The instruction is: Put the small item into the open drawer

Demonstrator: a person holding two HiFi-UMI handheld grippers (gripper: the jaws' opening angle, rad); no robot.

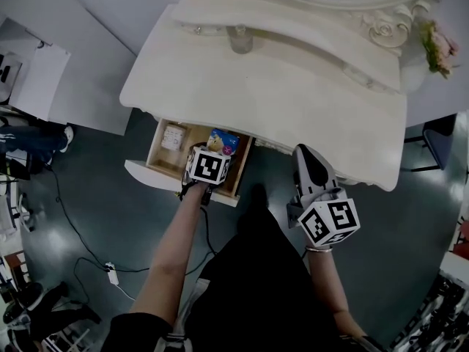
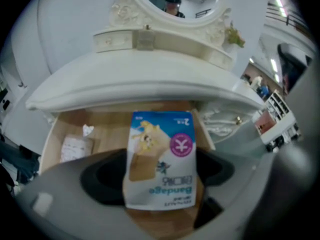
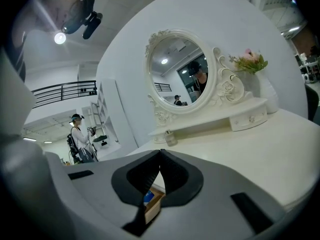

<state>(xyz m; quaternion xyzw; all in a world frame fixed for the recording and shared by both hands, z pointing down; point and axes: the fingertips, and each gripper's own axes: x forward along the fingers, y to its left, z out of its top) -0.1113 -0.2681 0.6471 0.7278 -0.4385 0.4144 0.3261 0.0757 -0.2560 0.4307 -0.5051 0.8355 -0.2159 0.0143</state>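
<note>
Left gripper view: left gripper (image 2: 160, 170), fingers clamped on bandage packet (image 2: 161, 144), held over open drawer (image 2: 102, 126). Right gripper view: right gripper (image 3: 160, 156), fingers closed tip to tip, empty, beside worktop (image 1: 293, 101).

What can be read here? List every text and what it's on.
"Bandage", upside down: bandage packet in the left gripper.
"2": packet's top corner.
"¥" in a pink circle: same packet.
Packet's small print, white pack in the drawer: too blurred.
</note>
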